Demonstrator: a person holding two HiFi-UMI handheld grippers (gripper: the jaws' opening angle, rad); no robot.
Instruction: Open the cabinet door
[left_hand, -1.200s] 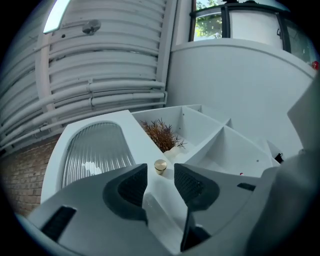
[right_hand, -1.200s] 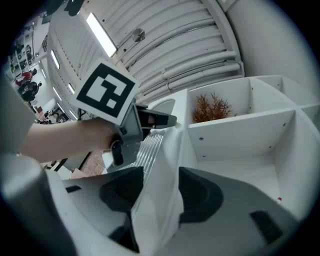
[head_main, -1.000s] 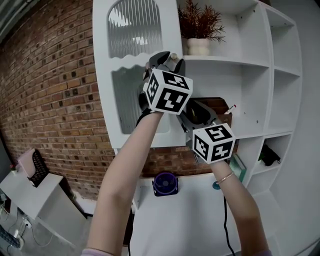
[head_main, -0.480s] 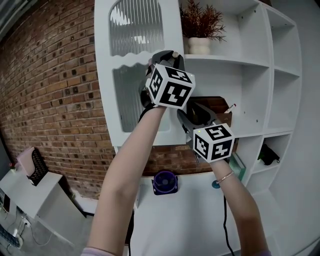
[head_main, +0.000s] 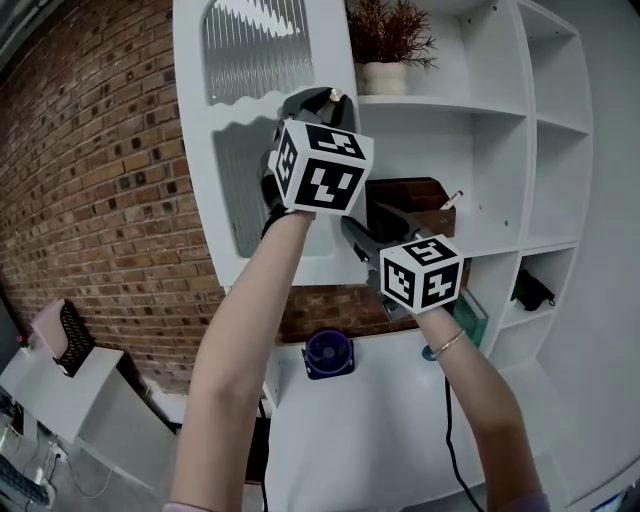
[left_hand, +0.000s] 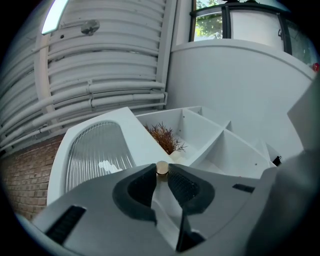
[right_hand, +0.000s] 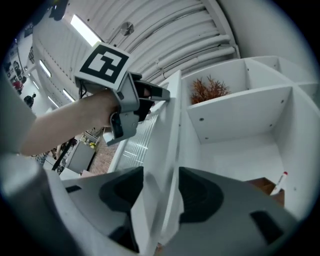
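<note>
Noticing the door (head_main: 240, 150) swung out a touch further than a second ago, with more of the brown box (head_main: 405, 195) showing past its free edge. Also seeing the left gripper (head_main: 318, 100) shifted left along with it, with jaws just closing down and now pinched on the little brass knob (left_hand: 162, 168), pads pressing from both sides. Pretty clear from the left gripper view.

Lower down, finding the right gripper (right_hand: 161, 186) straddling that same free edge, jaws spread with the panel running up between them. Not seeing the pads actually squeezing it, so calling that one unclenched, more of a guide than a hold.

As for placement: door up on the left side of the white shelf unit (head_main: 500, 150), hinged along its far left, standing partway open, long axis straight up and down. Knob near the top of the free edge, just beside the shelf with the plant (head_main: 390, 35).

Key bit for the next move, just guessing here: keep pulling toward the body and arcing round to the left about that upright hinge line. Makes sense to lead with the left, being already on the knob and higher up the edge, with the right only trailing below. Worth watching for that tiny knob slipping out of the tips if pulling off-axis.
</note>
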